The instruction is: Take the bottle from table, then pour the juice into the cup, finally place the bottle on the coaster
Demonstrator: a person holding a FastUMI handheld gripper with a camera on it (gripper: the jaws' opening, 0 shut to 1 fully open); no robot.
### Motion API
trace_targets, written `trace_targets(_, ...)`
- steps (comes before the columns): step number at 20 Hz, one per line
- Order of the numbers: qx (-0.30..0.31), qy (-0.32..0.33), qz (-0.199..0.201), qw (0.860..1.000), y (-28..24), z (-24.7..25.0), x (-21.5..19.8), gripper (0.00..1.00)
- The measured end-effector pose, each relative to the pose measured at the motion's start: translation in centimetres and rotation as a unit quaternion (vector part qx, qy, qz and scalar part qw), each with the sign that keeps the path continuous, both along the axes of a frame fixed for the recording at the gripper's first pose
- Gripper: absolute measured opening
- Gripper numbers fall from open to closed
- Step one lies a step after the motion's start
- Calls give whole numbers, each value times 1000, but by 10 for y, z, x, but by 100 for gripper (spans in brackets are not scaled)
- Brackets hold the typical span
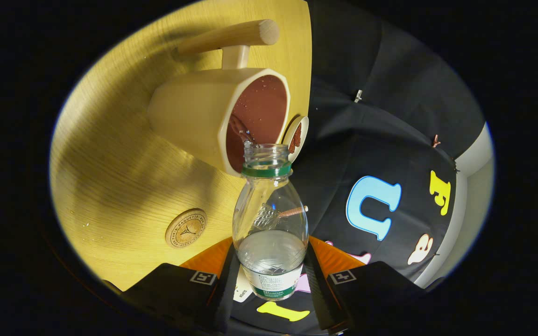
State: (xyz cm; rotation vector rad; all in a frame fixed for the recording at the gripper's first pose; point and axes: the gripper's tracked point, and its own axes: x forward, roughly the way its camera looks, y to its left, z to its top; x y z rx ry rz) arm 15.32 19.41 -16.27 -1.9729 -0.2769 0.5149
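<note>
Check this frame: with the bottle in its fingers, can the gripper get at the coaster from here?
Probably yes. The gripper is shut on the bottle, tilted at the cup; the coaster lies bare on the table beside it.

Recording booth rather than a home, black cloth wall (390,116) pinned at the seams, small pale wooden table (124,168) set against it

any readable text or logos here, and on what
coaster: a ring of embossed lettering around a centre emblem, too small to read.
bottle, held between the fingers of the tool: printed label at its base, blurred.
tool fingers: square coded markers, no words.
cup: no text seen.
</note>
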Motion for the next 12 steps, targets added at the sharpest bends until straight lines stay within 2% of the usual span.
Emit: trace_targets(12,-33,-22,33,999,10,11,4,72)
